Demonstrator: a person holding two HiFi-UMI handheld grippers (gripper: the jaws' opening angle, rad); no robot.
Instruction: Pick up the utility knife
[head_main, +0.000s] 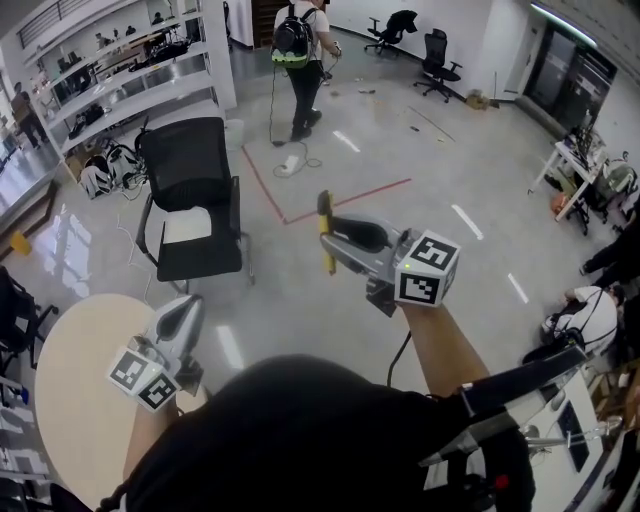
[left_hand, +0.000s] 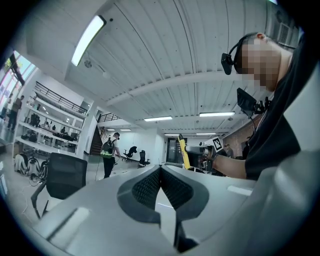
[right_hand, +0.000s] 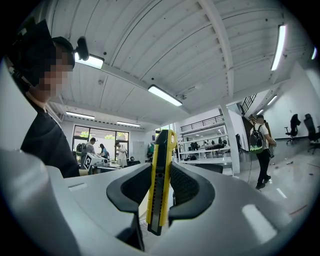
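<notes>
Right gripper (head_main: 334, 240), jaws tight on an upright yellow utility knife (right_hand: 161, 175).

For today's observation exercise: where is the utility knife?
Head view centre: the utility knife stands upright, clamped in the right hand-held gripper, right of the black chair.

Utility knife (right_hand: 161, 182) in right claw (head_main: 338, 243); chair (head_main: 190, 200) left.

Open lab-type office space is indicated: white shelving racks (head_main: 120, 70) loaded with gear, swivel chairs (head_main: 440, 60) scattered on a polished floor (head_main: 400, 140) marked with red tape (head_main: 335, 202), strip lights (right_hand: 165, 95) overhead.
</notes>
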